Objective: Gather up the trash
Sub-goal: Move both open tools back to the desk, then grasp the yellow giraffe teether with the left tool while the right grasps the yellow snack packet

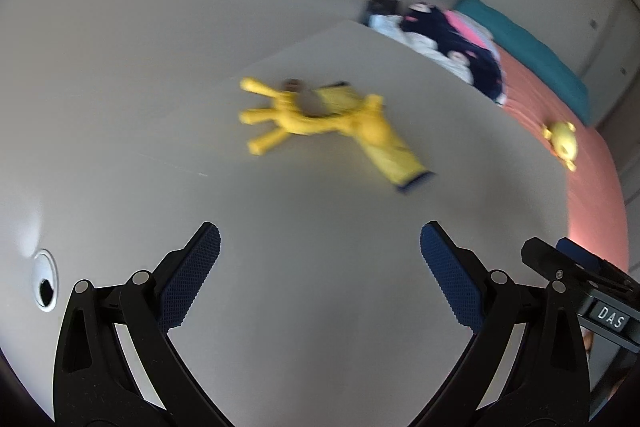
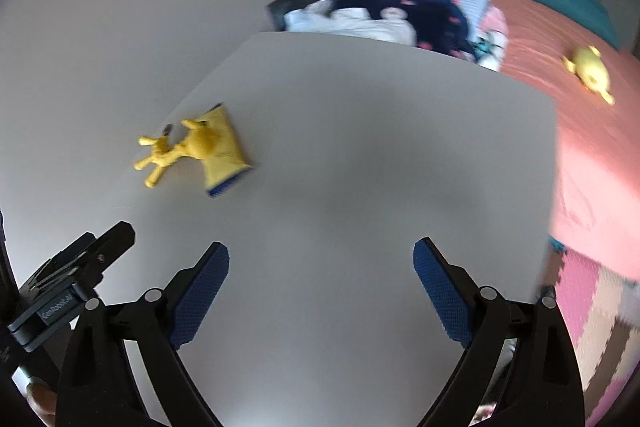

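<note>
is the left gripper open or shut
Open: the left gripper has its blue pads wide apart, nothing between them.

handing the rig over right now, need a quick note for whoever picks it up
Left tongs: open, empty, above the white table.
Right tongs: open, empty, over the same table.
On the table: a yellow giraffe toy lying on or against a yellow wrapper, towards the far left; a small dark item by it is too blurred to name.
Done: nothing collected that shows.
Left: probably grab the wrapper; the left tongs face it more directly. No bin in view.
</note>
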